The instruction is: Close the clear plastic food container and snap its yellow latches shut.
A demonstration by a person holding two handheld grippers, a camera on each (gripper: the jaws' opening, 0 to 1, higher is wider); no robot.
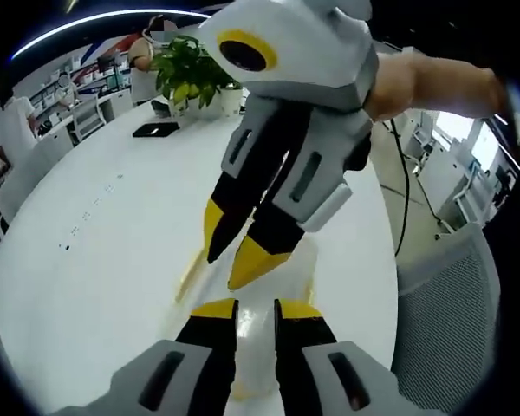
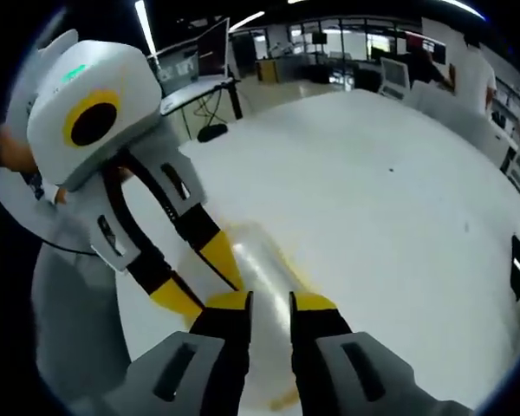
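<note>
Left gripper (image 1: 256, 305) narrowly parted over clear container (image 1: 262, 334); right gripper (image 2: 269, 299) likewise. Lid apparently down; yellow latch (image 2: 284, 399) state unclear.

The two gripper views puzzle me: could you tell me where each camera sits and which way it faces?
Left gripper view: rides the left gripper, looking down its jaws at the container on the white table; a person's forearm behind the right gripper.
Right gripper view: rides the right gripper, looking the opposite way over the container; left gripper enters from left.
Shared: container, table, both grippers.
</note>
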